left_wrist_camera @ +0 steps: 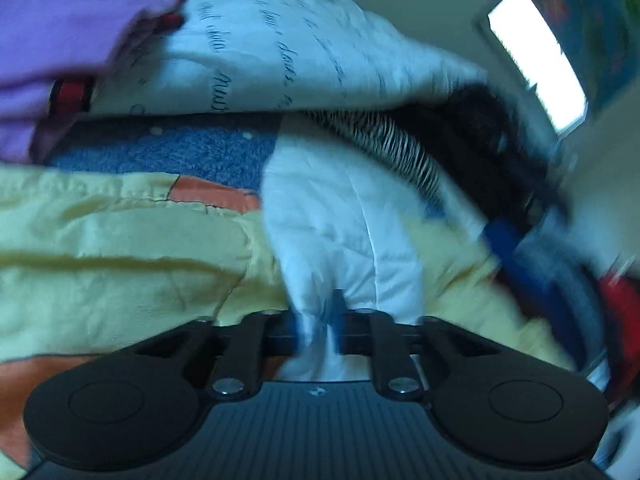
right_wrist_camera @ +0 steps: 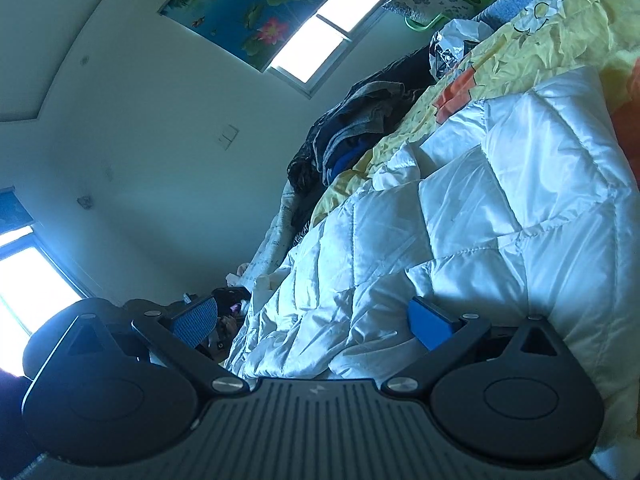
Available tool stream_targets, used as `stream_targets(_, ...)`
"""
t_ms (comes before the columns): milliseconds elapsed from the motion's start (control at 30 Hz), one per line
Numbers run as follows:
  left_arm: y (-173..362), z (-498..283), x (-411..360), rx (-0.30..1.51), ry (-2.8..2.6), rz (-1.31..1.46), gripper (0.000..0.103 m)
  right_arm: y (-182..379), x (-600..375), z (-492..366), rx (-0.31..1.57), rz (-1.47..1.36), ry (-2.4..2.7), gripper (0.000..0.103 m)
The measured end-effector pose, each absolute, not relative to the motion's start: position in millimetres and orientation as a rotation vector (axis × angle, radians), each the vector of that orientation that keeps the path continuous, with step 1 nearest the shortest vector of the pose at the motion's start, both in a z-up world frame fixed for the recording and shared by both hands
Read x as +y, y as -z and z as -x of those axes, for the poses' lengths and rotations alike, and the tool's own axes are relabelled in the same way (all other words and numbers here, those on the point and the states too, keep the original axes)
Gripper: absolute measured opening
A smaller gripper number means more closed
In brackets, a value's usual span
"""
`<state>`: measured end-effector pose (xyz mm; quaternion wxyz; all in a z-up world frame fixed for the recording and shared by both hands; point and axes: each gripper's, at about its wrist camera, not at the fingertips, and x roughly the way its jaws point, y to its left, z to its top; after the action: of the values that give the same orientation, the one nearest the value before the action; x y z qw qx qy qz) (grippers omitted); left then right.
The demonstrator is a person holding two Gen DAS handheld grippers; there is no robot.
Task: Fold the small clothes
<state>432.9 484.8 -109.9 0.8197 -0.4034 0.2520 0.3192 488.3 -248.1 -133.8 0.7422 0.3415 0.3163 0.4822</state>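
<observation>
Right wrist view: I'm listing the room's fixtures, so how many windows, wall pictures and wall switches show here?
Windows: 2, upper window and lower-left window
Wall pictures: 1, lotus picture
Wall switches: 1, switch plate
Total: 4

White garment [left_wrist_camera: 340, 216] lies on the bedsheet [left_wrist_camera: 120, 248].

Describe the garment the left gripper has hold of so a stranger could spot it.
On the yellow bedsheet, below the script-printed pillow, lies a white quilted garment. The left gripper is shut on its near end. Glossy, stitched white sets it apart from the striped cloth beside it.
</observation>
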Motion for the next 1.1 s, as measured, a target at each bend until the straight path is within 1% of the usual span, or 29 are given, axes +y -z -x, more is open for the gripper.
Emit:
stream_targets(67, 98, -434, 469, 0.525, -0.705, 0.757, 0.007, 134, -248, -488, 0.694, -0.749, -1.057, 0.103)
stream_targets(133, 78, -429, 454, 0.457, -0.728, 0.72, 0.007, 134, -248, -488, 0.694, -0.748, -1.057, 0.103)
stream_targets(233, 30, -423, 412, 0.336, -0.705, 0.619, 0.007, 134, -248, -488, 0.695, -0.746, -1.059, 0.103)
stream_targets(333, -21, -417, 330, 0.25, -0.567, 0.365, 0.007, 134, -249, -490, 0.7, -0.754, -1.064, 0.103)
stream_targets(433, -39, -407, 227, 0.24, -0.366, 0.066, 0.007, 136, -253, -494, 0.714, -0.795, -1.079, 0.103)
stream_targets(500, -29, -400, 168, 0.276, -0.235, -0.034, 0.007, 139, -257, -498, 0.724, -0.848, -1.089, 0.103)
stream_targets(600, 4, -398, 99, 0.399, -0.073, -0.056, 0.007, 144, -266, -503, 0.737, -0.945, -1.098, 0.103)
stream_targets(733, 51, -399, 38, 0.55, 0.053, -0.086, 0.007, 151, -273, -510, 0.751, -1.051, -1.102, 0.103)
stream_targets(833, 71, -397, 23, 0.571, 0.042, -0.094, 0.007, 151, -272, -511, 0.755, -1.045, -1.102, 0.103)
stream_targets(967, 95, -393, 24, 0.529, 0.017, -0.071, 0.007, 150, -267, -514, 0.759, -1.005, -1.103, 0.103)
stream_targets(1100, 96, -400, 34, 0.543, 0.027, -0.008, 0.007, 149, -263, -515, 0.76, -0.979, -1.108, 0.103)
